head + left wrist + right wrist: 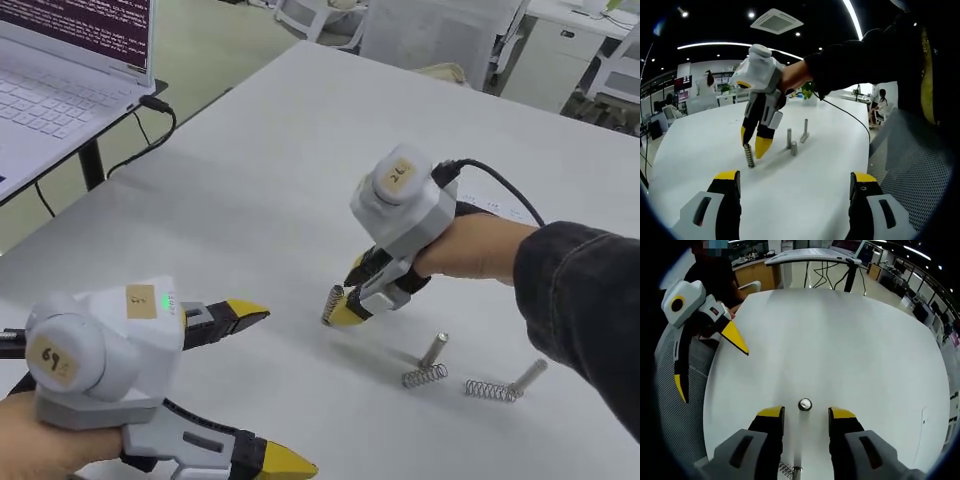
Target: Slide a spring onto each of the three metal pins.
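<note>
Pointing the right gripper (350,296) steeply down, jaws narrowly parted astride an upright pin (804,404) wearing a spring (748,156) on the table (250,180); hovering the left gripper (283,390) low, jaws spread wide.

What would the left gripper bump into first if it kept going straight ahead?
Probably the nearer metal pin, which sits almost dead ahead of the left gripper. The upright spring by the right gripper looks closer but lies off to one side; depth is hard to judge.
</note>
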Tool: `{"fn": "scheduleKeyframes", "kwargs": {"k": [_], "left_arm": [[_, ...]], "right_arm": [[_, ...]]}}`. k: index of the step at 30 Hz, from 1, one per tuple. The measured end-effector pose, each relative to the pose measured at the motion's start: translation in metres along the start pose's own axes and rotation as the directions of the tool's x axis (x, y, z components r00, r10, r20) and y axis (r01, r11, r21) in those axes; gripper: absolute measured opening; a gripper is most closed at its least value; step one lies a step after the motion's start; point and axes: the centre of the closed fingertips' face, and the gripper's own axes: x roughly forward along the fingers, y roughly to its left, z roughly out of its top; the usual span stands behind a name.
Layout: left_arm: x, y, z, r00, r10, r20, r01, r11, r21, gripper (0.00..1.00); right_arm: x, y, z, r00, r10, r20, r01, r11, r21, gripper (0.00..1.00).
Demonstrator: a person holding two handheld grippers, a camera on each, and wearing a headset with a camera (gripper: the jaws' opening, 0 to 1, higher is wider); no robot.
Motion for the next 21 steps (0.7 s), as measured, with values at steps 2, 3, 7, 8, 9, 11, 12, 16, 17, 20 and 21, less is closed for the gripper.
{"fn": "scheduleKeyframes", "kwargs": {"k": [2, 3, 7, 8, 9, 11, 12, 16, 17, 20, 21], "left_arm": [[0.0, 0.0, 0.0, 1.0, -0.002, 0.0, 0.002, 1.0, -0.001, 0.88], [0.001, 0.0, 0.0, 1.0, -0.004, 0.0, 0.004, 1.0, -0.001, 0.88], [0.002, 0.0, 0.002, 1.0, -0.01, -0.001, 0.01, 1.0, 0.004, 0.87], [0.003, 0.0, 0.002, 0.9999, -0.011, -0.002, 0.011, 1.0, 0.006, 0.87], [0.003, 0.0, 0.003, 0.9999, -0.012, -0.001, 0.012, 1.0, 0.007, 0.87], [0.004, 0.0, 0.005, 0.9999, -0.014, 0.0, 0.014, 1.0, 0.01, 0.87], [0.004, -0.001, 0.005, 0.9999, -0.017, -0.001, 0.017, 1.0, 0.011, 0.87], [0.007, -0.003, 0.007, 0.9997, -0.024, -0.001, 0.024, 1.0, 0.012, 0.87], [0.008, -0.003, 0.007, 0.9997, -0.025, -0.002, 0.025, 1.0, 0.013, 0.87], [0.009, -0.005, 0.007, 0.9995, -0.032, -0.004, 0.032, 0.999, 0.015, 0.87], [0.01, -0.005, 0.008, 0.9994, -0.034, -0.003, 0.034, 0.999, 0.015, 0.87]], "right_arm": [[-0.002, 0.0, 0.0, 1.0, -0.002, 0.009, 0.002, 1.0, 0.006, 0.34], [-0.003, -0.001, 0.0, 0.9999, -0.004, 0.013, 0.003, 1.0, 0.007, 0.34], [-0.009, 0.0, -0.001, 0.9996, -0.009, 0.026, 0.009, 1.0, 0.013, 0.36], [-0.01, 0.0, -0.001, 0.9995, -0.012, 0.029, 0.011, 1.0, 0.015, 0.37], [-0.011, 0.0, -0.001, 0.9993, -0.013, 0.034, 0.013, 1.0, 0.017, 0.38], [-0.015, 0.0, -0.002, 0.9989, -0.016, 0.044, 0.015, 1.0, 0.026, 0.39], [-0.016, 0.0, -0.002, 0.9988, -0.019, 0.045, 0.017, 0.999, 0.027, 0.39], [-0.024, 0.0, -0.004, 0.9974, -0.032, 0.064, 0.03, 0.999, 0.037, 0.43], [-0.025, 0.0, -0.004, 0.9971, -0.035, 0.068, 0.032, 0.999, 0.041, 0.43], [-0.032, -0.003, -0.006, 0.9953, -0.051, 0.082, 0.047, 0.998, 0.051, 0.44], [-0.034, -0.003, -0.006, 0.9946, -0.055, 0.088, 0.05, 0.997, 0.055, 0.45]]}}
